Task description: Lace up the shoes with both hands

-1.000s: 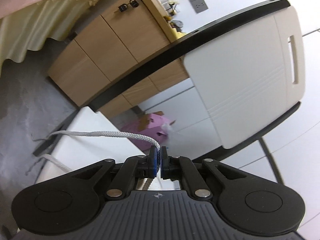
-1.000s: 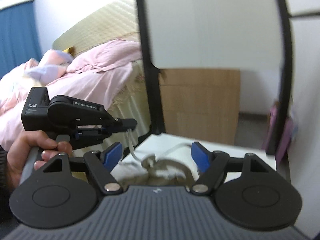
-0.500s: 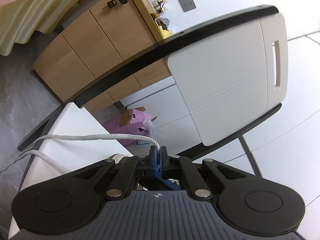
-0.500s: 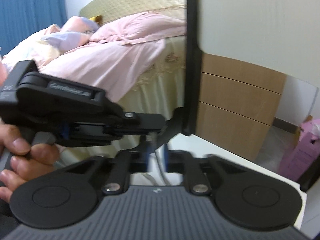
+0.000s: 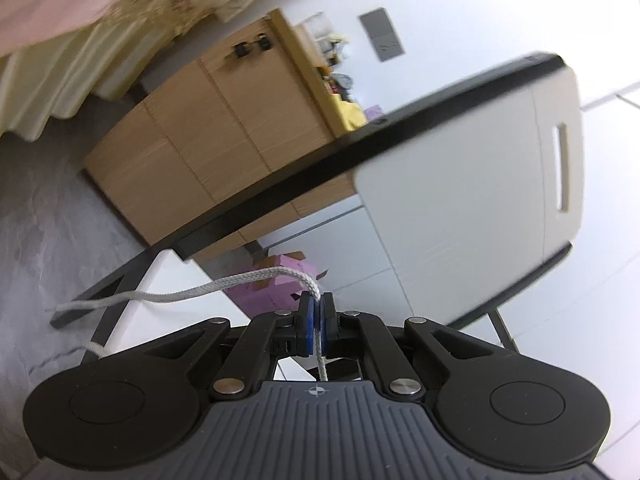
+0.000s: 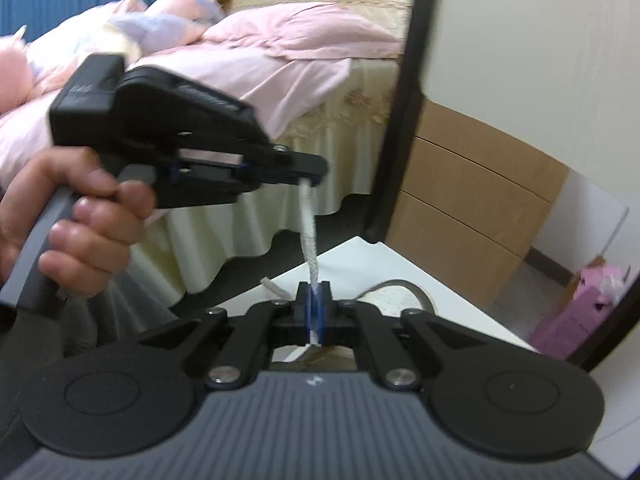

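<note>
A white braided shoelace [image 5: 224, 282] runs in from the left over the white table [image 5: 172, 276] and ends pinched between my left gripper's [image 5: 316, 304] blue pads. In the right wrist view the left gripper [image 6: 314, 174], held by a person's hand [image 6: 72, 216], grips the top of the same shoelace [image 6: 309, 232], which hangs taut and straight down. My right gripper [image 6: 315, 296] pinches that shoelace lower down; its jaws are opening by a hair, with the pads still pressed on the cord. Part of a pale shoe [image 6: 396, 296] shows just behind the right fingers.
A white panel in a black frame [image 5: 460, 200] stands close behind the table. Wooden drawers [image 5: 200, 152] and a bed with pink covers [image 6: 280, 60] lie beyond. A pink box [image 6: 588, 300] sits on the floor.
My right gripper went from wide open to shut on the lace just below the left gripper and swung toward it. The left gripper kept its hold and barely moved.
</note>
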Demonstrator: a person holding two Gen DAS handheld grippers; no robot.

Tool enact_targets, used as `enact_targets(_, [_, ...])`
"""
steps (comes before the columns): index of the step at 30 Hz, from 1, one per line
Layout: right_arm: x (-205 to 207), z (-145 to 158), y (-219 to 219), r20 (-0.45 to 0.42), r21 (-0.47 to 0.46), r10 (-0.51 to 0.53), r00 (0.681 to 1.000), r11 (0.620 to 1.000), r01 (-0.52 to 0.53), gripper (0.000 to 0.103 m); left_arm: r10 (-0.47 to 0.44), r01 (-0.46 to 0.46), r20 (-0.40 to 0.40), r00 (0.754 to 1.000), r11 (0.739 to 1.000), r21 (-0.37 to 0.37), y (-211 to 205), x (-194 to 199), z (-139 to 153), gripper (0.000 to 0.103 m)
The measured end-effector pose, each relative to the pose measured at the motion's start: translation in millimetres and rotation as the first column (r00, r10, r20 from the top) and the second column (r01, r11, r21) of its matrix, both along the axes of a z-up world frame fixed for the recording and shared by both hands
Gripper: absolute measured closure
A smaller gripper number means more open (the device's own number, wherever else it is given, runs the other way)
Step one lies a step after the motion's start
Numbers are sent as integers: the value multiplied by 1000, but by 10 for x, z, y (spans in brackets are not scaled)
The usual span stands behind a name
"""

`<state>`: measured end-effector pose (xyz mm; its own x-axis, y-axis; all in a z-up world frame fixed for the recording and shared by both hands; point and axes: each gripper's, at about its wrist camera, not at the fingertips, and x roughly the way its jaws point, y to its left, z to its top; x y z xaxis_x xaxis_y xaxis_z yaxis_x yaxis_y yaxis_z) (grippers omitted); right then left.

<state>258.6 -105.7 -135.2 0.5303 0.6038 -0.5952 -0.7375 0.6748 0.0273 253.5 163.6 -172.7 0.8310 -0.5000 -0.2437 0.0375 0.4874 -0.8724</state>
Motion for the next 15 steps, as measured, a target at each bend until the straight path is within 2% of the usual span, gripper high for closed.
enact_targets(1, [13, 7, -50, -18, 35, -15, 1000, 999, 15, 93, -14, 14, 11, 1000, 1000, 4, -25, 0, 13, 100])
enact_targets(3, [20, 44, -112, -31, 101, -34, 999, 994, 37, 64, -45, 44, 36, 998, 999, 30, -89, -8, 67, 100])
enact_targets(4, [5, 79, -125, -15, 125, -45, 999, 991, 47, 60, -63, 60, 49, 997, 997, 48, -130, -10, 94, 100])
enact_targets(8, [2, 126, -92, 15, 162, -60, 998, 985, 57, 59, -143, 136, 86, 986, 988, 77, -302, -16, 146, 100])
enact_targets(11, [62, 111, -41, 7, 169, -93, 996, 982, 90, 62, -189, 180, 97, 977, 979, 94, -412, -18, 166, 100])
enact_targets(13, [101, 114, -47, 1, 194, -106, 994, 976, 104, 84, -195, 186, 101, 975, 978, 91, -439, -19, 169, 100])
enact_targets(14, [103, 115, -50, 2, 196, -111, 994, 975, 108, 100, -189, 181, 99, 977, 980, 82, -423, -14, 165, 100])
enact_targets(15, [105, 117, -53, 2, 199, -115, 993, 973, 113, 99, -177, 171, 95, 980, 983, 65, -392, -8, 154, 99])
